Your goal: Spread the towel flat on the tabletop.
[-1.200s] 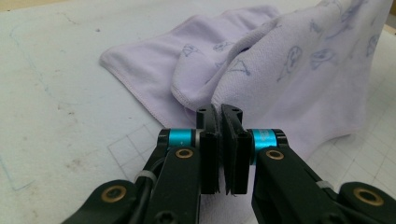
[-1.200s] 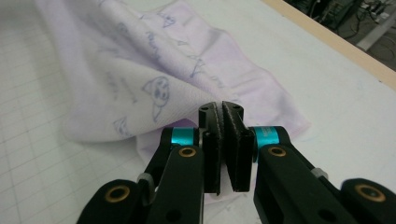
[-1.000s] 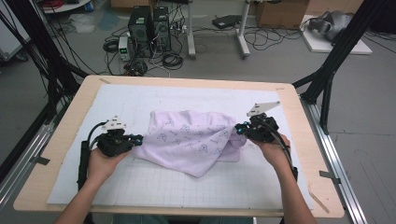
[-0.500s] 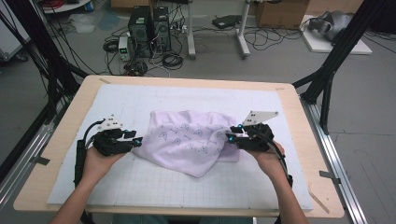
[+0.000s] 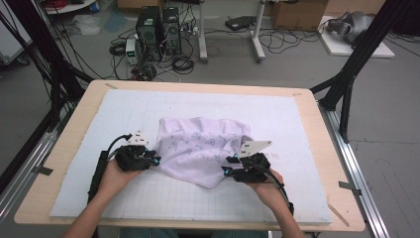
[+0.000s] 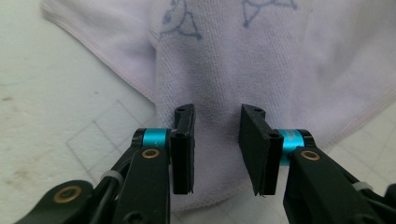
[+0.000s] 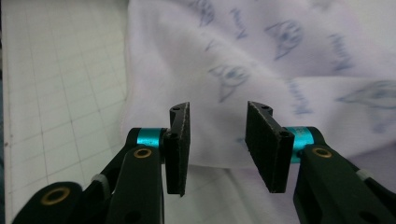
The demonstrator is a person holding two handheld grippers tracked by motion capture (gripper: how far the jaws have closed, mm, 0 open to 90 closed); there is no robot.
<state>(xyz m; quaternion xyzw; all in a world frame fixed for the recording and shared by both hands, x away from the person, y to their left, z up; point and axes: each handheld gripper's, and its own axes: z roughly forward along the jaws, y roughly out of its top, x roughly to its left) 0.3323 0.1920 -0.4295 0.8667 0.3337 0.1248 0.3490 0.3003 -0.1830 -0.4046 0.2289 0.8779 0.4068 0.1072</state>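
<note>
Lying crumpled on the white gridded mat (image 5: 148,106), the pale lilac towel (image 5: 203,146) with its blue printed figures sits between the two grippers in the high view, the left gripper (image 5: 151,159) at its near left edge and the right gripper (image 5: 229,171) at its near right corner. Seen from the left gripper view, the left gripper (image 6: 216,140) stands partly open, its two black jaws a moderate gap apart after having just been closing a little; a fold of the towel (image 6: 233,70) with its stitched hem lies under and ahead of that gap, running up and away from the jaws, and the pads do not press on the cloth. To the left of those jaws the bare mat (image 6: 56,116) shows its grid lines. Seen from the right gripper view, the right gripper (image 7: 217,140) is likewise partly open, its jaws having just been opening, and nothing is clamped between them; the towel (image 7: 261,65) spreads ahead of and to the right of the jaws, its rumpled edge passing just beyond the pad tips, while the mat (image 7: 60,84) lies off to their left. Each gripper is held in one of the person's hands, the forearms coming in from the near side of the wooden table (image 5: 317,129).
</note>
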